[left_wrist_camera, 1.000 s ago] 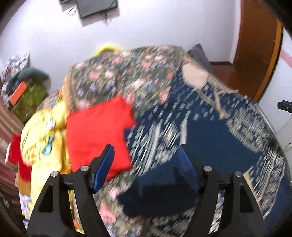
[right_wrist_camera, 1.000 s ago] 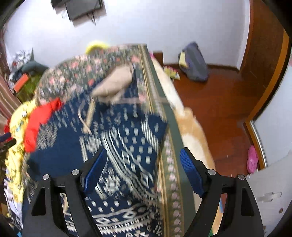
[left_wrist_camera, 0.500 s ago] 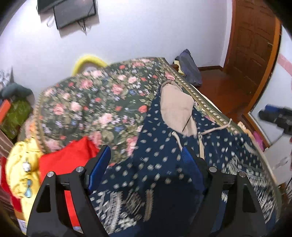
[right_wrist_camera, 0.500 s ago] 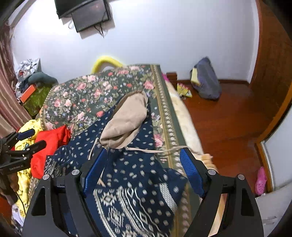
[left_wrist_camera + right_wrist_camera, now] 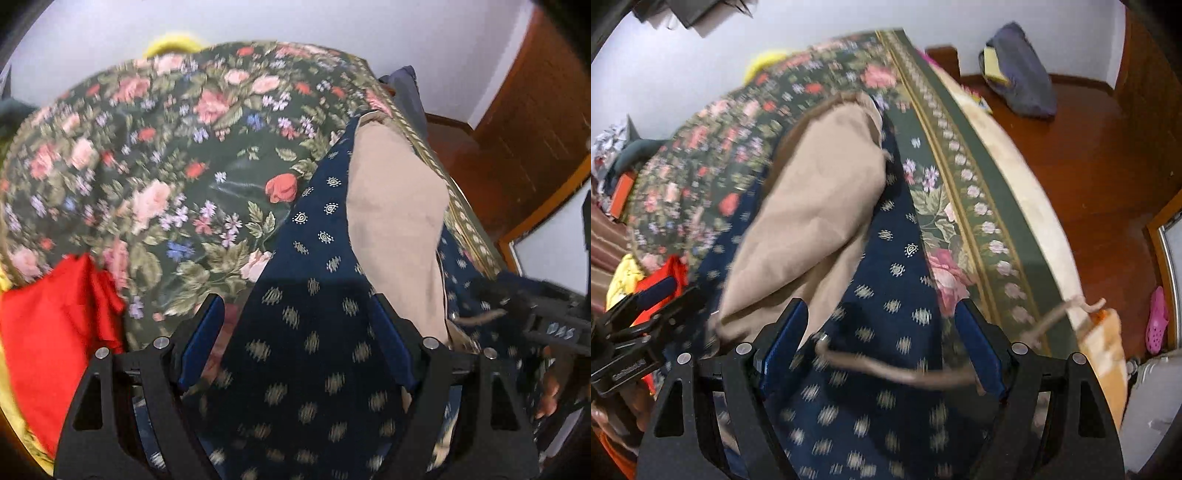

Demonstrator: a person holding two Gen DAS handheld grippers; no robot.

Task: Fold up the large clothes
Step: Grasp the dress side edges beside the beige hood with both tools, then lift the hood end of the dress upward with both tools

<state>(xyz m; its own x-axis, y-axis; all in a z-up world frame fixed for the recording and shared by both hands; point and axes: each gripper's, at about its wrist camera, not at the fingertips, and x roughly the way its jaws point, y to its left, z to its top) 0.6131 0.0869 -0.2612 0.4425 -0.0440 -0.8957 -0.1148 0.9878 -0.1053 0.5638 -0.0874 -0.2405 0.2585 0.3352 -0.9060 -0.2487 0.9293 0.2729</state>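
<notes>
A bed covered by a dark green floral bedspread [image 5: 159, 184] with a gold-patterned border fills both wrist views, set against a white wall [image 5: 295, 22]; to the right lies a reddish wooden floor [image 5: 1089, 147], and a brown wooden door [image 5: 535, 129] shows at the right edge of the left view.

On the bed lies the navy blue patterned hooded garment [image 5: 314, 332], its beige-lined hood [image 5: 391, 221] spread open toward the head of the bed and a tan drawstring [image 5: 886, 369] trailing across the navy cloth.

The left gripper [image 5: 297, 339] points steeply down over the garment's left side, its blue-padded jaws standing apart with navy cloth between them; no pad presses on it. The right gripper [image 5: 879, 339] tilts down likewise over the right side, jaws wide apart, with the drawstring and cloth lying between them unclamped.

At the bed's left edge sit a red folded cloth [image 5: 48, 350] and a yellow cloth [image 5: 624, 277] beside it. Across the floor, a grey-blue bag [image 5: 1019, 70] leans against the wall, and a pink clog [image 5: 1158, 321] lies near the right edge.
</notes>
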